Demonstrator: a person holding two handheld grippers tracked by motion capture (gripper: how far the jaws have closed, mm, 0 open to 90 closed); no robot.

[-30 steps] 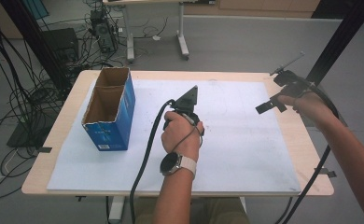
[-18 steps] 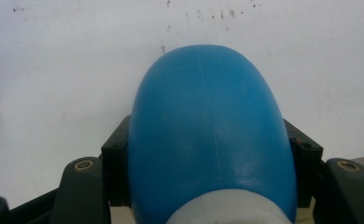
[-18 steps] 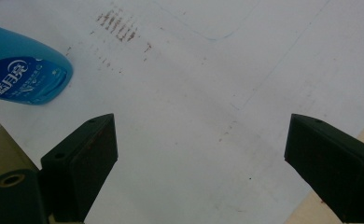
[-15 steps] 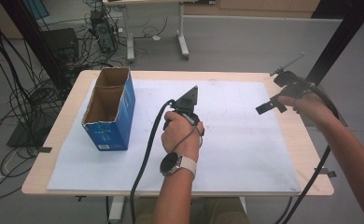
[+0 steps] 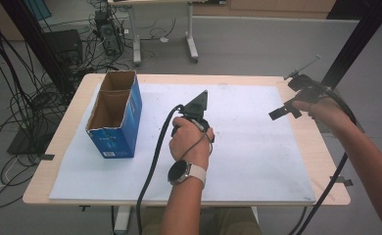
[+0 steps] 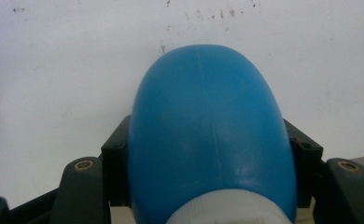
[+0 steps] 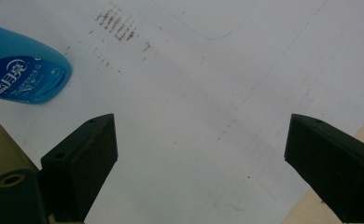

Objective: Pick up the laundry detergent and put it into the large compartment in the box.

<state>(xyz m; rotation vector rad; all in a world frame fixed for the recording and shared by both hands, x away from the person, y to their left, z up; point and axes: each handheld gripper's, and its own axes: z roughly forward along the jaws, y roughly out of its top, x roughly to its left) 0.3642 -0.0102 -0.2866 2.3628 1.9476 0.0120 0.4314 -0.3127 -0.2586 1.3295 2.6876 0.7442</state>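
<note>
Left gripper (image 6: 208, 196) jaws clamped on glossy blue plastic bottle (image 6: 208, 135) at mid-table | right gripper (image 7: 201, 172) jaws apart, hovering empty | nothing shifts (hands motionless) | open blue cardboard box (image 5: 113, 115) awaits.

- left gripper (image 5: 195, 113) was black, topped with a grey three-cornered plate, trailing a thick black cable.
- a watch (image 5: 179, 172) on a pale band circled that wrist.
- right gripper (image 7: 199, 161) carried black wedge-shaped jaws.
</note>
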